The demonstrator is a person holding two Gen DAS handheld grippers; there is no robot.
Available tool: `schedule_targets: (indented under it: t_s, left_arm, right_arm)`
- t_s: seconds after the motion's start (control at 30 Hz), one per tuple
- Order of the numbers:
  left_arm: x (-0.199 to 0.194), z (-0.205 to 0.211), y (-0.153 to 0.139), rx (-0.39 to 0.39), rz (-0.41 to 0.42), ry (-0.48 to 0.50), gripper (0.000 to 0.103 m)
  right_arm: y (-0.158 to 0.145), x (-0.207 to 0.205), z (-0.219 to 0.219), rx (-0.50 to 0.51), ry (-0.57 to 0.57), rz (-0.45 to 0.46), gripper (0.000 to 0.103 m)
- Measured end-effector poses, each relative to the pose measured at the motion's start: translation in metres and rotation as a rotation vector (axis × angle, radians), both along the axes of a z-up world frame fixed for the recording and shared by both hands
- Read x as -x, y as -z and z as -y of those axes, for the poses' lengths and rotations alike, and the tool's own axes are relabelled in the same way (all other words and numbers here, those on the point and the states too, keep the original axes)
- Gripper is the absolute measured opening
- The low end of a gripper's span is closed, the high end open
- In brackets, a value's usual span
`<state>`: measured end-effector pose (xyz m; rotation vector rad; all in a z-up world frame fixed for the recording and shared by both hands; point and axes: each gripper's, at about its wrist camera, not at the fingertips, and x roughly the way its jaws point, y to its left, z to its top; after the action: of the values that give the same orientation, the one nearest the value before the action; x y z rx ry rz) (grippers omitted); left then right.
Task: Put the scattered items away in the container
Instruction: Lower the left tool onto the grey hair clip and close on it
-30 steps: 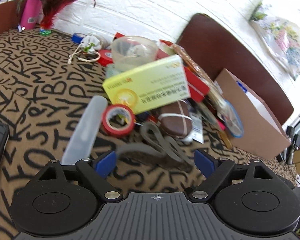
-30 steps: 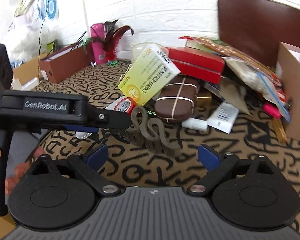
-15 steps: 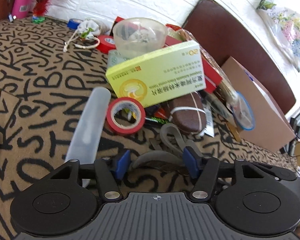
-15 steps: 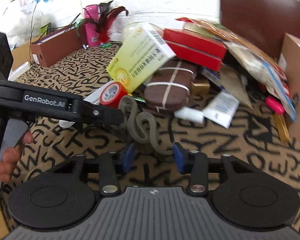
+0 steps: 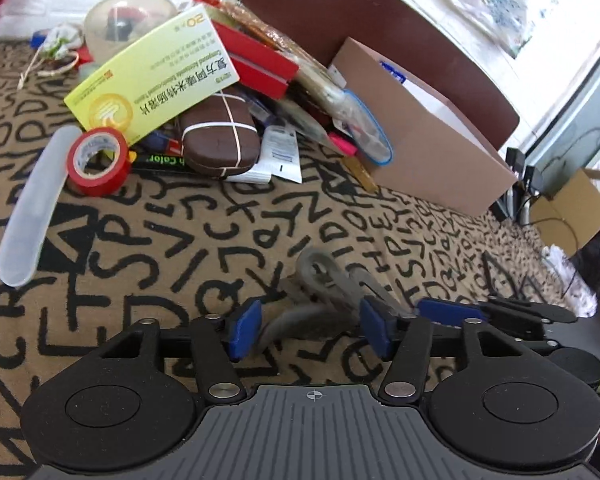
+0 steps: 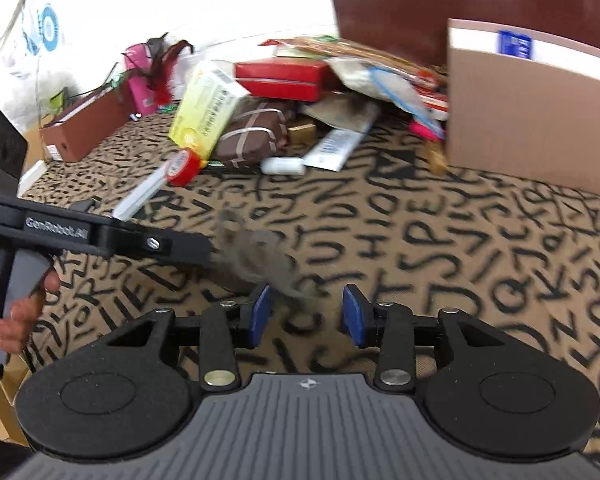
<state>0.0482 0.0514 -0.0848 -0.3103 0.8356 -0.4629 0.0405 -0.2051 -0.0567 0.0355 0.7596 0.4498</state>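
Letter-print cloth (image 5: 172, 248), grey strap (image 5: 324, 280) between both half-parted, just-widened tools: left tool (image 5: 306, 330), right tool (image 6: 306, 314)

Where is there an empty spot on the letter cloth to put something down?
The lettered cloth is bare from the red tape roll across to the cardboard box and down to the grey strap. Around the yellow box, things are heaped and crowded.
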Motion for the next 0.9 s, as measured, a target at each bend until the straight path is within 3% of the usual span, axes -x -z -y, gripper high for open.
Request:
schedule_targets:
  t_s: [0.27,0.37,0.63,0.7,0.9]
  left_arm:
    - [0.002,-0.003,0.007,-0.045,-0.024,0.019,0.067]
    - [-0.001,0.002,0.008,-0.064,-0.024,0.039,0.051]
    - [-0.007,0.004,0.01,-0.062,-0.016,0.04,0.054]
    - [-0.008,0.006,0.01,-0.07,-0.015,0.047,0.043]
    - [-0.011,0.006,0.011,-0.064,-0.018,0.034,0.049]
  right_arm:
    - [0.011,-0.006,-0.006,-0.024,-0.043,-0.01,0.051]
    - [0.012,-0.008,-0.012,-0.004,-0.059,-0.004,0.05]
    - [0.013,-0.01,-0.008,-0.001,-0.049,-0.004,0.047]
    - [0.013,-0.011,-0.009,0.0,-0.052,-0.004,0.047]
    - [0.014,-0.014,-0.011,0.006,-0.049,0.001,0.047]
